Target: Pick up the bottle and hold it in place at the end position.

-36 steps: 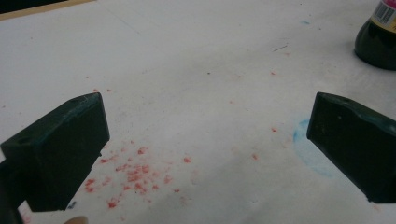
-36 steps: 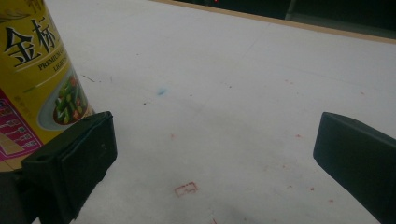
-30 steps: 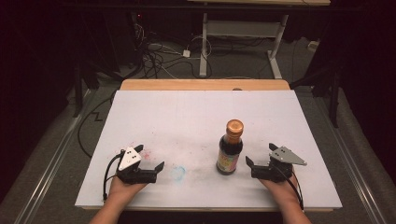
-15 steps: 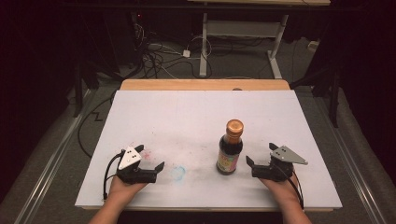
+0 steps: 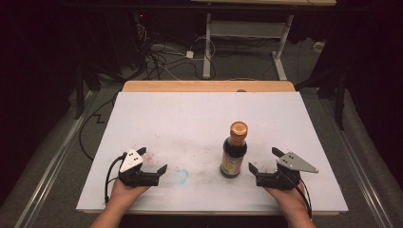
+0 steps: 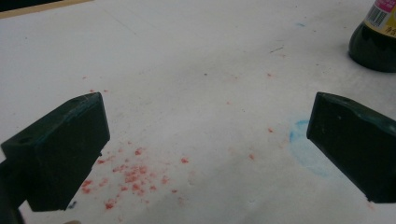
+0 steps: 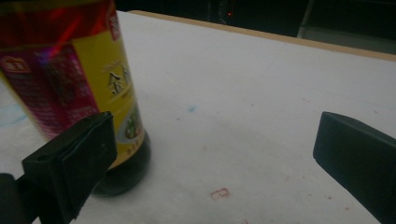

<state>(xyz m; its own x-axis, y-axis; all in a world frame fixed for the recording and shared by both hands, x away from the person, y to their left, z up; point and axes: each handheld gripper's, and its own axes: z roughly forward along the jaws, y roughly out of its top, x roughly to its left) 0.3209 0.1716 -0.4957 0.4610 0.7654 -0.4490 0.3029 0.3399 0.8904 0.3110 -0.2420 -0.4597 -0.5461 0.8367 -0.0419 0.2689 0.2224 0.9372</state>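
Two grippers rested near the front edge of the table (image 5: 204, 114) in the high view, each held in a hand coming in from below. The left gripper (image 5: 151, 172) sat on the white sheet with its jaws apart, and a blue smudge (image 5: 181, 175) lay just beside its tips. The right gripper (image 5: 261, 164) had its jaws spread as well and pointed toward the bottle (image 5: 234, 152), which stood upright a little right of the table's middle, near the gripper but apart from it. The bottle was dark, with an orange cap (image 5: 239, 128) and a coloured label. In the left gripper view, the left gripper (image 6: 205, 140) showed both black jaws wide apart over bare sheet, with red specks (image 6: 133, 175) scattered by one jaw and the smudge (image 6: 303, 149) by the other; the bottle's (image 6: 376, 39) dark base stood well off at the upper corner. In the right gripper view, the right gripper (image 7: 210, 149) was open, and the bottle (image 7: 74, 88) rose just behind one jaw; whether that jaw touched the glass could not be told from this angle. A small red mark (image 7: 219, 193) lay on the sheet between the jaws.
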